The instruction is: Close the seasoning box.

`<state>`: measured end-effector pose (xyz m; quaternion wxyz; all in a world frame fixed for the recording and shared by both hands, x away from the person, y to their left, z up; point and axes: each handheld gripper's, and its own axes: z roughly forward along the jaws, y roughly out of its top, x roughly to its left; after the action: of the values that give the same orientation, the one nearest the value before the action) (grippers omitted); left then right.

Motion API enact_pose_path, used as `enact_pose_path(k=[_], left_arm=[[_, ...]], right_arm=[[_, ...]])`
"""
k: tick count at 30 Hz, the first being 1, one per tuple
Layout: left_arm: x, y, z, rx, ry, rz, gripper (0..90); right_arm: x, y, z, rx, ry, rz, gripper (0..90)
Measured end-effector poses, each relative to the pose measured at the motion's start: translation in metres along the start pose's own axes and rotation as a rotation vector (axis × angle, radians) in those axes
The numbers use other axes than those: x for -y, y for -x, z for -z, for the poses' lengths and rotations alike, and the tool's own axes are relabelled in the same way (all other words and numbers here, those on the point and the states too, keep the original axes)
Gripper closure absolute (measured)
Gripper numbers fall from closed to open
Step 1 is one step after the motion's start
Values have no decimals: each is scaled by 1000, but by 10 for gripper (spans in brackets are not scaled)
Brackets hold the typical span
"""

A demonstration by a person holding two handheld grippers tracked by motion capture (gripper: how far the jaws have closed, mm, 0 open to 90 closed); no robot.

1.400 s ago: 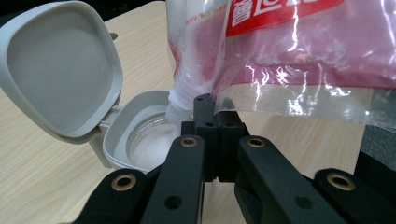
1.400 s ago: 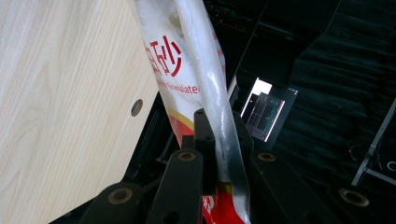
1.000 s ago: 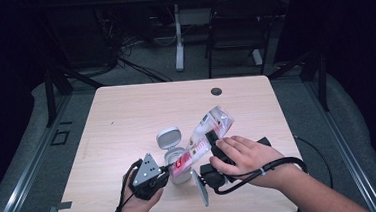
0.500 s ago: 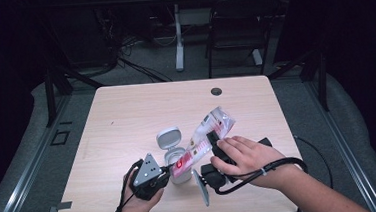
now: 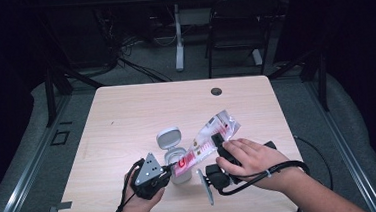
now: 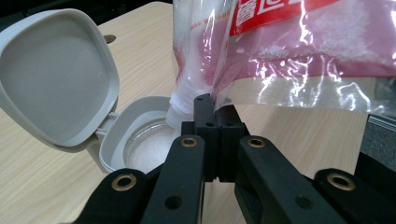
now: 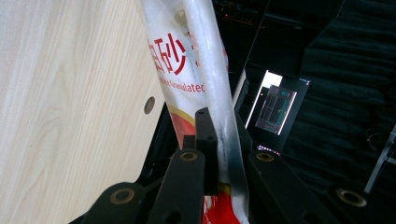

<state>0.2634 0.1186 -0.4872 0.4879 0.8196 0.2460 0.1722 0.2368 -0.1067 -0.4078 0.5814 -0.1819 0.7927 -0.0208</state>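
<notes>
Change: almost nothing; bag and both tongs sit as they did a second ago, pour holding steady.
Sugar bag [image 5: 206,142]: soft, crinkly film, loose grains inside, slippery and floppy; best pinched at its edges, as now.
Axis: long axis runs from 2 o'clock, raised, down to 8 o'clock; mouth in the jar [image 6: 140,140].
Left tongs [image 6: 212,109]: clenched on the bag's lower corner.
Right tongs [image 7: 212,121]: clenched on the upper edge.
Jar: near worktop [image 5: 127,120] edge, lid [image 5: 168,137] flipped open.
</notes>
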Motion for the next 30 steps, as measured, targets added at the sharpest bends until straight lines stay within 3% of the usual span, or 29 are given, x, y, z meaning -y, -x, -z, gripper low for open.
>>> enact_pose_path(k=[15,19,23,30], left_arm=[[-4,1,-6,4,3,-5,900],[-5,1,-6,6,3,-9,900],[-5,2,-6,7,11,-11,900],[-3,2,-6,8,11,-8,891]], right_arm=[[12,-14,-1,-11,-10,-113,879],[16,-18,-2,-11,0,-161,880],[20,-24,-3,-17,18,-247,880],[23,-31,-5,-21,34,-302,880]])
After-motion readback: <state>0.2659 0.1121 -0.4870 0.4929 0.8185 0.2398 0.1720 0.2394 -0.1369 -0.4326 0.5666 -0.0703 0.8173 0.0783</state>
